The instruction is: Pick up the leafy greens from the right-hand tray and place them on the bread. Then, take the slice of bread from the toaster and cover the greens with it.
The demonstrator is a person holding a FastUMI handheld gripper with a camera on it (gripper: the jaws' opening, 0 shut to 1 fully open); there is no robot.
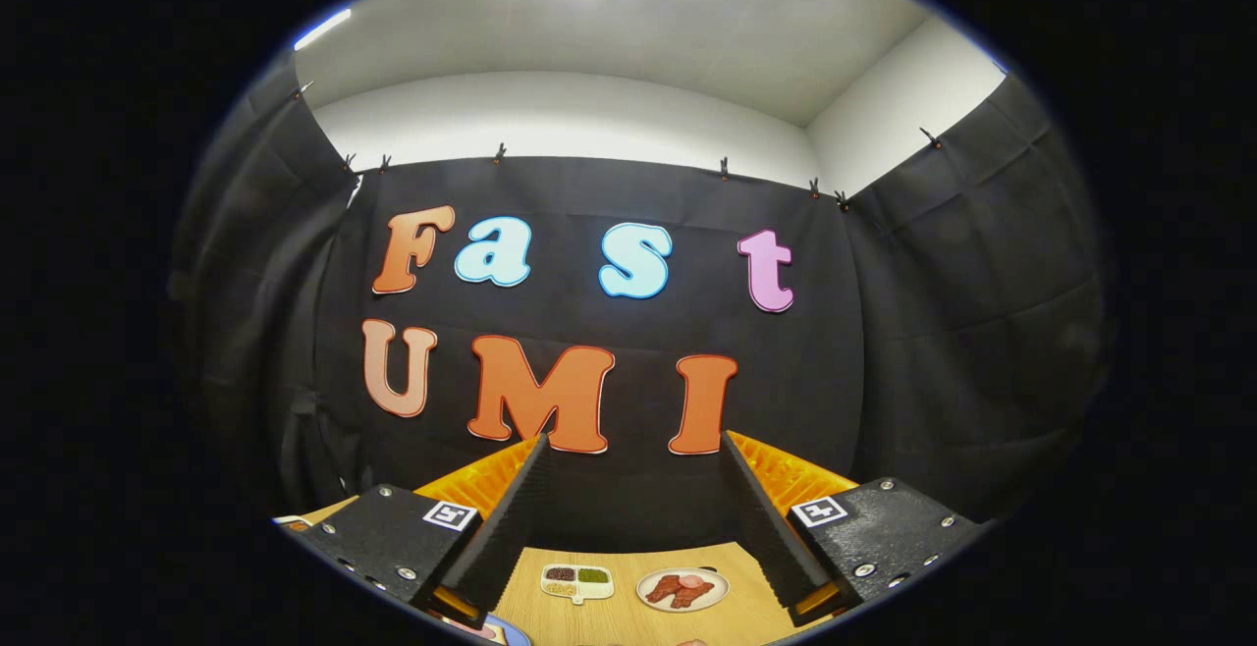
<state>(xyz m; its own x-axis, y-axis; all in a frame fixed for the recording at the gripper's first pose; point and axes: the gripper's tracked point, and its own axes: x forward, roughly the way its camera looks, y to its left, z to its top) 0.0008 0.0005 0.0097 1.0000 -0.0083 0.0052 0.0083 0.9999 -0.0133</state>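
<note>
gripper (633,445) open and empty, divided dish (577,582) of beans, plate (683,589) of meat

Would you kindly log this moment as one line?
claw: open, empty, raised | wooden table: divided dish, plate of meat between fingers | greens: unseen

Wooden table (628,621) carries divided dish (577,582) beside plate (683,589) of reddish food.

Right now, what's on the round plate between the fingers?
The round plate on the wooden table holds reddish-brown meat pieces. Anything beneath them is covered. The gripper is open, holding nothing.
</note>
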